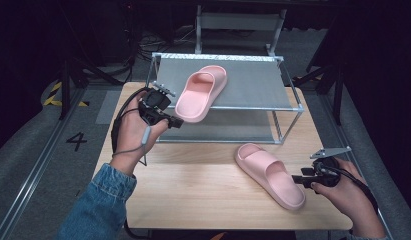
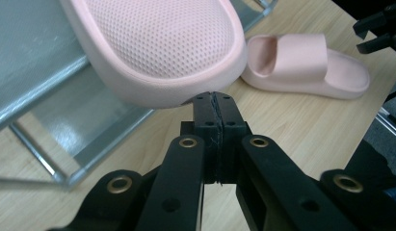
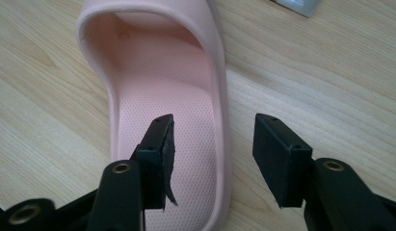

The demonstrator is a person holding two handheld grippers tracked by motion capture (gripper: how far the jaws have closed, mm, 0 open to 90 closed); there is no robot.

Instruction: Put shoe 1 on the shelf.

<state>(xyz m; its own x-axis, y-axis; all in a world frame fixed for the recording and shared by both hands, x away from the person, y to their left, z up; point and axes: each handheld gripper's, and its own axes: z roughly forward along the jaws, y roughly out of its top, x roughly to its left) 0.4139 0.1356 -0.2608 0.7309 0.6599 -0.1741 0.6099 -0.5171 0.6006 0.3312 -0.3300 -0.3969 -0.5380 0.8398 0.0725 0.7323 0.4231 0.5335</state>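
Observation:
One pink slipper point(image 1: 200, 90) lies on the top shelf of a metal rack point(image 1: 253, 82), its heel point(image 2: 171, 43) jutting over the front edge. My left gripper point(image 1: 175, 122) is shut with nothing between its jaws, and its tip point(image 2: 212, 98) sits just under that heel. The second pink slipper point(image 1: 268, 172) rests on the wooden table point(image 1: 193, 185), toe toward the rack. At its heel end my right gripper point(image 1: 297, 178) is open. Its jaws straddle the slipper's side rim point(image 3: 219, 96): one over the footbed, one outside, pads clear of it point(image 3: 212, 139).
The rack has a lower shelf point(image 1: 228, 127) with nothing on it and thin metal legs point(image 1: 280, 125). The table's near edge and right edge lie close to my right hand. Dark floor and stand legs surround the table.

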